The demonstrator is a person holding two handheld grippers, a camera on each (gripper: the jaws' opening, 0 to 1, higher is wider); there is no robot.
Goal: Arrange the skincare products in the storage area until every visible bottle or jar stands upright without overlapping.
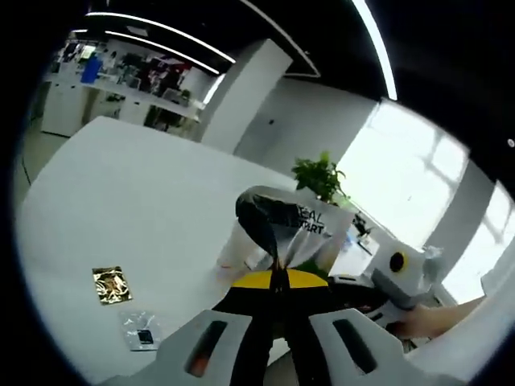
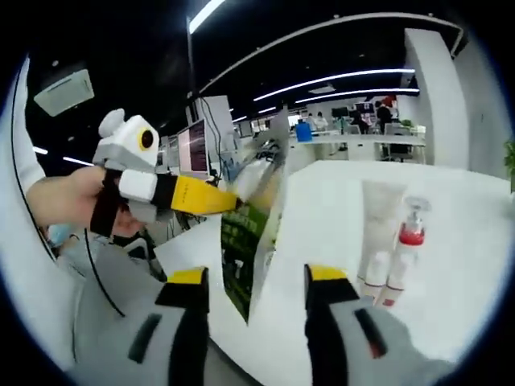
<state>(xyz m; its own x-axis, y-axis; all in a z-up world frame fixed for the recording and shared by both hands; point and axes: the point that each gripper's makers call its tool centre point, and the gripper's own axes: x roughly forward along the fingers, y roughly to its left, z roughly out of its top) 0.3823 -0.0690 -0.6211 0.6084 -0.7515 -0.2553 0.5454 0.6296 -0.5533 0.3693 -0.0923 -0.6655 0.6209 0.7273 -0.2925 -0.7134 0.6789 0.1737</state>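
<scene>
- While clamped on the rim of a crinkled white plastic bag with green print, left gripper lifts it off the white table, apparently to clear or empty it.
- Seen in the right gripper view, holds that bag hanging beside a monitor.
- Right gripper: jaws parted, empty, just before the bag's lower edge, likely to steady it.
- Further out: white tube and red-collared pump bottle, upright, side by side.
- Gold sachet and clear sachet flat on table.
</scene>
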